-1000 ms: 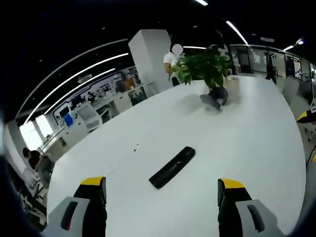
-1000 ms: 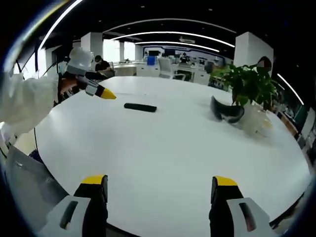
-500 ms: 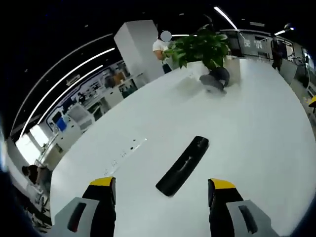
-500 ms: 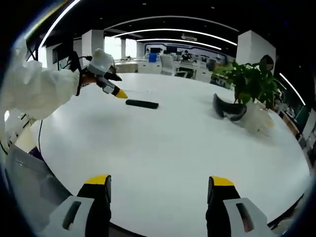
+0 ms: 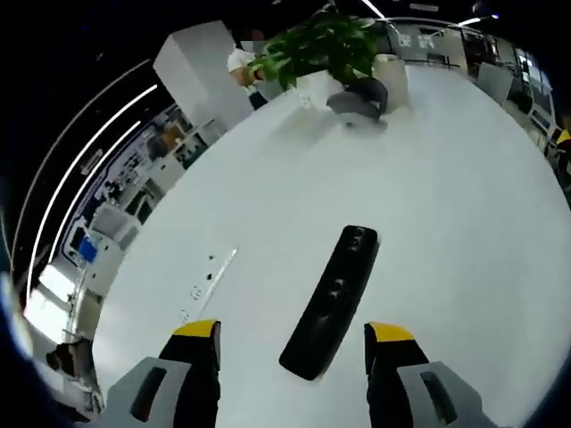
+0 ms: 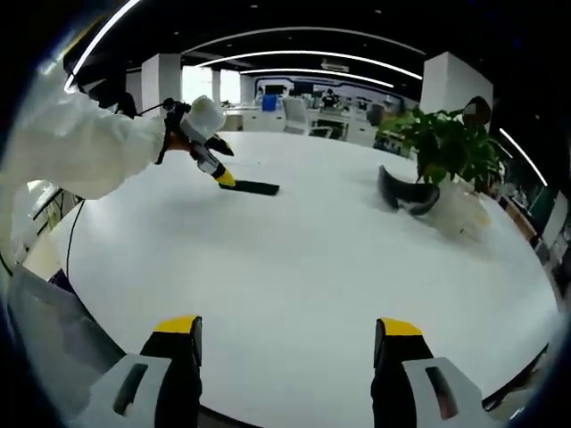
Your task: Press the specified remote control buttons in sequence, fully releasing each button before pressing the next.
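Left gripper view: we saw the long black plastic remote control (image 5: 332,299) lying flat on the round white table (image 5: 464,223), its near end between our jaws.
Left gripper (image 5: 293,343): open, yellow-tipped jaws either side of the remote, holding nothing.
Right gripper view: we saw the left gripper (image 6: 223,176) at the remote's (image 6: 253,187) left end, far across the table.
Right gripper (image 6: 284,334): open, jaws wide apart, holding nothing, above bare tabletop.
Far side: leafy green potted plant (image 6: 449,150), dark curved headset (image 6: 406,193) beside it.
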